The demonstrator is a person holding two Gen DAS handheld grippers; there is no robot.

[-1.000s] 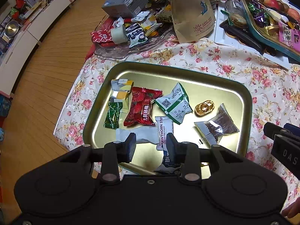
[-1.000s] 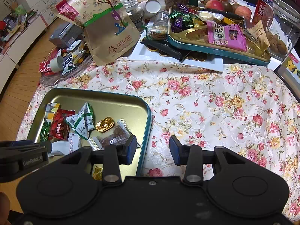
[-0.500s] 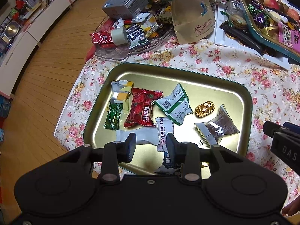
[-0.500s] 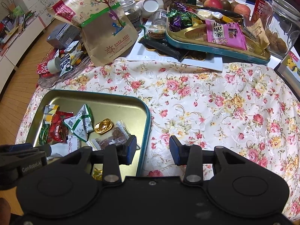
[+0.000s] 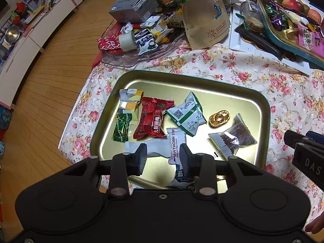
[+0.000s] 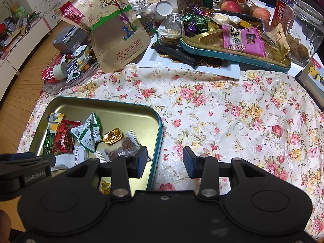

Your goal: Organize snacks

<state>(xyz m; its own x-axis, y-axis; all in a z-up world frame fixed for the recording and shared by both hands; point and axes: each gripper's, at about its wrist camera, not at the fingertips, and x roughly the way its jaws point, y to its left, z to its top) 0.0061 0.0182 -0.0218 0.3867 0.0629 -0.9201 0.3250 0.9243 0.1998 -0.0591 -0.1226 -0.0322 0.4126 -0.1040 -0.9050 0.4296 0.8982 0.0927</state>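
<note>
- Your left gripper (image 5: 163,158) hangs above the near edge of the gold tray (image 5: 261,109); its jaws stand spread with nothing pinched, only air and wrappers far below between them.
- Just ahead of its right finger lies the white "Hawthorn Strip" packet (image 5: 176,141), and a blue-and-white packet (image 5: 181,179) sits partly hidden under that same finger.
- Ahead and left of the tool you have the red waxberry packet (image 5: 152,120), the small green candy (image 5: 121,128) and a white-and-yellow packet (image 5: 129,102) beyond it.
- Straight ahead rests the white-and-green triangular packet (image 5: 187,114); to its right the gold ingot candy (image 5: 219,118), then the clear packet of dark snack (image 5: 232,138), all inside the tray and apart from the fingers.
- Your right gripper (image 6: 165,162) hovers over the tray's right rim and the floral tablecloth (image 6: 232,111); its jaws are parted and empty, the left finger over the tray, the right one over cloth.
- Far ahead of that tool a second teal-rimmed tray (image 6: 232,54) carries a purple snack bag (image 6: 243,38) and foil candies; a brown paper bag (image 6: 117,32) stands ahead to the left.
- A glass jar (image 6: 303,32) holding walnuts stands at the far right.
</note>
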